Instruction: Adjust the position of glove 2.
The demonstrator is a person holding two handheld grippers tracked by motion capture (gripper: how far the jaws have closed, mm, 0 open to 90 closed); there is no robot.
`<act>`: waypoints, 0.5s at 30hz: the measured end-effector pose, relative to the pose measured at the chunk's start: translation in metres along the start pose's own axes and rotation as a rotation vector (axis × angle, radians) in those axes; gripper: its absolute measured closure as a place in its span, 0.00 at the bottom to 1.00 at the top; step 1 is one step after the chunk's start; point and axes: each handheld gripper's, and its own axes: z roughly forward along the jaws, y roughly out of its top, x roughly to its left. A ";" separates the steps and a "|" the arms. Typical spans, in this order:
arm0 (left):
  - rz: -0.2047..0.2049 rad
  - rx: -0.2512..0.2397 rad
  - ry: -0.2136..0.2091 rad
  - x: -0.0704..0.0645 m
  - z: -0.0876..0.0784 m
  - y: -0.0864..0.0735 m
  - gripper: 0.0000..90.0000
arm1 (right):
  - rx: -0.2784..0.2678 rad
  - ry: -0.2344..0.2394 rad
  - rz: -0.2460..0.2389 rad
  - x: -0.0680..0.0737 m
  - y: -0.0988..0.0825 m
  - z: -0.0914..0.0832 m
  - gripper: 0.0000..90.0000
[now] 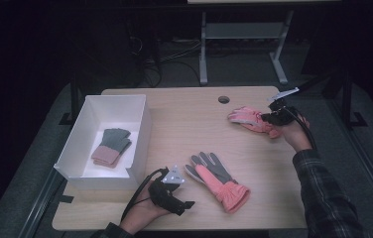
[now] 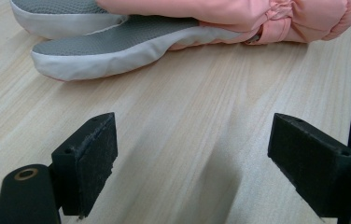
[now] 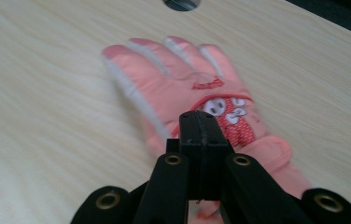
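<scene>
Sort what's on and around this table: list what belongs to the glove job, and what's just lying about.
In the job: far pink glove; near pink glove; white box; knit gloves inside it; right hand-held gripper; left hand-held gripper.

Lying about: metal stand; floor cables.

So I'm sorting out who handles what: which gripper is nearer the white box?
Left. The left gripper sits by the white box at the table's near edge. The right gripper is across the table, over a pink glove.

No legible text on the pink glove (image 3: 183, 84)
</scene>
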 end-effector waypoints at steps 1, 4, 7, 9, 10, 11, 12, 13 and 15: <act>-0.001 -0.001 -0.001 0.000 0.000 0.000 0.17 | -0.001 -0.004 0.002 -0.004 0.001 0.004 1.00; -0.004 -0.002 -0.007 0.000 0.001 0.000 0.17 | 0.001 -0.006 0.034 -0.014 -0.002 0.016 1.00; -0.006 -0.003 -0.012 0.001 0.001 0.000 0.17 | 0.017 -0.026 0.051 -0.020 -0.006 0.029 1.00; -0.006 -0.001 -0.015 0.001 0.001 0.000 0.17 | 0.003 -0.027 0.061 -0.022 -0.007 0.032 1.00; -0.006 -0.001 -0.015 0.001 0.001 0.000 0.17 | 0.003 -0.027 0.061 -0.022 -0.007 0.032 1.00; -0.007 0.002 -0.016 0.000 0.001 0.001 0.17 | -0.003 -0.043 0.057 -0.024 -0.007 0.035 1.00; -0.007 0.002 -0.016 0.000 0.001 0.001 0.17 | -0.003 -0.043 0.057 -0.024 -0.007 0.035 1.00; -0.010 0.003 -0.020 0.000 0.002 0.001 0.17 | 0.017 -0.029 0.063 -0.024 -0.008 0.039 1.00; -0.004 0.007 -0.022 -0.001 0.002 0.000 0.17 | 0.054 -0.007 0.058 -0.022 -0.011 0.043 1.00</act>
